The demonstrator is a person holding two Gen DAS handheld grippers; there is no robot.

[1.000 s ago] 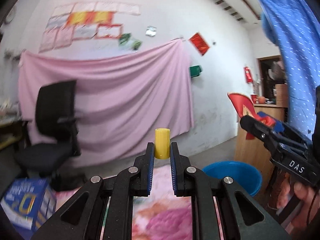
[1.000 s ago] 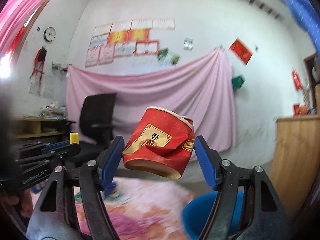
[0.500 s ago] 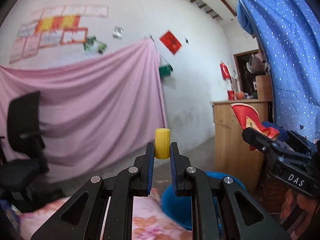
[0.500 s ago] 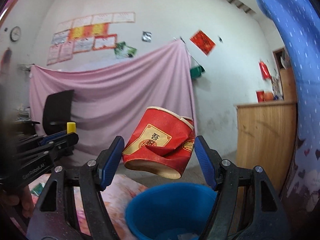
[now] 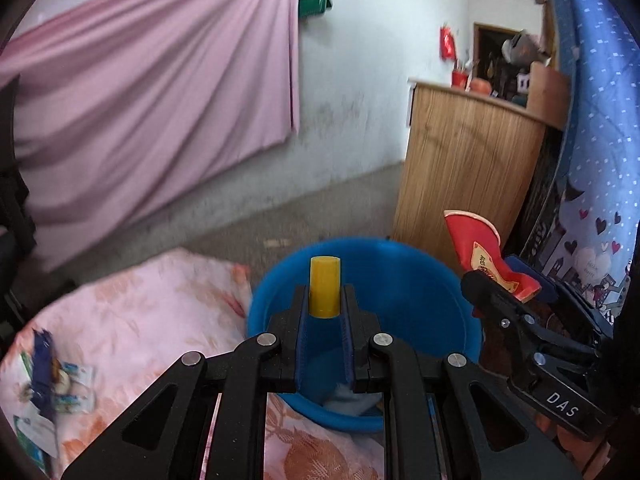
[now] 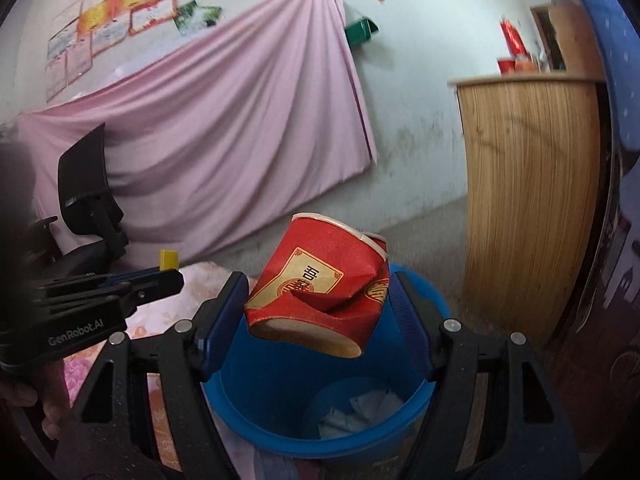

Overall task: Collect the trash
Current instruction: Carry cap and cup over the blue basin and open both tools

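My left gripper (image 5: 325, 300) is shut on a small yellow cylinder (image 5: 325, 290), held above the near rim of a blue bucket (image 5: 404, 280). My right gripper (image 6: 318, 304) is shut on a crumpled red paper cup (image 6: 320, 292) with gold print, tilted on its side over the same blue bucket (image 6: 280, 428). White crumpled paper (image 6: 360, 412) lies at the bucket's bottom. The left wrist view shows the red cup (image 5: 480, 248) and right gripper at the right of the bucket. In the right wrist view the left gripper (image 6: 168, 270) with its yellow cylinder (image 6: 168, 259) sits at the left.
A pink floral cloth (image 5: 140, 320) covers the surface left of the bucket, with wrappers (image 5: 48, 376) lying on it. A wooden cabinet (image 5: 468, 164) stands behind the bucket at right, a blue curtain (image 5: 596, 120) beside it. A black office chair (image 6: 88, 192) stands at left.
Both grippers have tipped downward and swung right, so the blue bucket now sits directly under the cup and the yellow cylinder. Both grips are unchanged.
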